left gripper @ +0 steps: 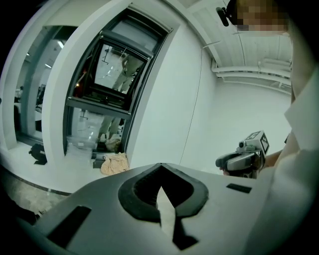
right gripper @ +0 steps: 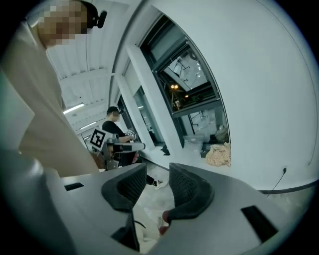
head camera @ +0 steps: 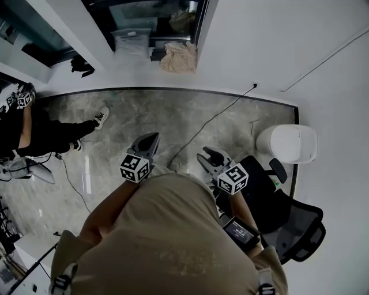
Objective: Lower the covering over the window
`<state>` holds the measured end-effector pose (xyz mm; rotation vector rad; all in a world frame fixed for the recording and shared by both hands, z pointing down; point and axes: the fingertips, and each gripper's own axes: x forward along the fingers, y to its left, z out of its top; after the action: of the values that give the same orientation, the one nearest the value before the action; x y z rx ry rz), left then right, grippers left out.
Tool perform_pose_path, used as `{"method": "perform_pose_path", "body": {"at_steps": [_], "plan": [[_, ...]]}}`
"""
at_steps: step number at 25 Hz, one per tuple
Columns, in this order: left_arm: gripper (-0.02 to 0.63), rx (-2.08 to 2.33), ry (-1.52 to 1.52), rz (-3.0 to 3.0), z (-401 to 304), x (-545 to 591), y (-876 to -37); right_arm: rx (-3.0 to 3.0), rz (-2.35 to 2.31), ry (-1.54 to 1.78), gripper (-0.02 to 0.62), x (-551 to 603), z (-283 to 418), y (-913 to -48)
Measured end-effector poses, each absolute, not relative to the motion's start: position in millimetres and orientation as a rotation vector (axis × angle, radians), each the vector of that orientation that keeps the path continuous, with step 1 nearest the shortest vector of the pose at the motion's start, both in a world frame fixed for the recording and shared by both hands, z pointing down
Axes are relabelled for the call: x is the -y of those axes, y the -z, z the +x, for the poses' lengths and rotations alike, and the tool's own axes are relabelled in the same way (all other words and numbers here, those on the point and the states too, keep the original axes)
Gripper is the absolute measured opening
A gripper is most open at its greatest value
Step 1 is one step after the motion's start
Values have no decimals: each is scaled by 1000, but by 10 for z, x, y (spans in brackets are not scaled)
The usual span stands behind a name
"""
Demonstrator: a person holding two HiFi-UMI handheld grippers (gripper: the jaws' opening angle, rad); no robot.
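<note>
The dark-framed window stands ahead in a white curved wall, its glass uncovered; it also shows in the head view as the window and in the right gripper view as the window. My left gripper is shut with nothing between its pads and points at the wall right of the window. It is the left gripper in the head view. My right gripper stands open and empty, level with the left one and some way from the wall. From above, this right gripper is over the marble floor.
A beige cloth pile lies at the window's foot beside a clear plastic box. A black office chair and a white bin stand at my right. Another person sits at left. A cable crosses the floor.
</note>
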<state>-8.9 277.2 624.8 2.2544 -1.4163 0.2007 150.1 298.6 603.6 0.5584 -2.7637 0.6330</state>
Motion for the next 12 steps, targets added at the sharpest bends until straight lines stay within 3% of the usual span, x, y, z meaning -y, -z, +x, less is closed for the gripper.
{"method": "perform_pose_path", "body": {"at_steps": [12], "plan": [[12,1298,-241,2336,315,-2694,-6333,2810,549,-590,144,-2837,1558,-5933]]}}
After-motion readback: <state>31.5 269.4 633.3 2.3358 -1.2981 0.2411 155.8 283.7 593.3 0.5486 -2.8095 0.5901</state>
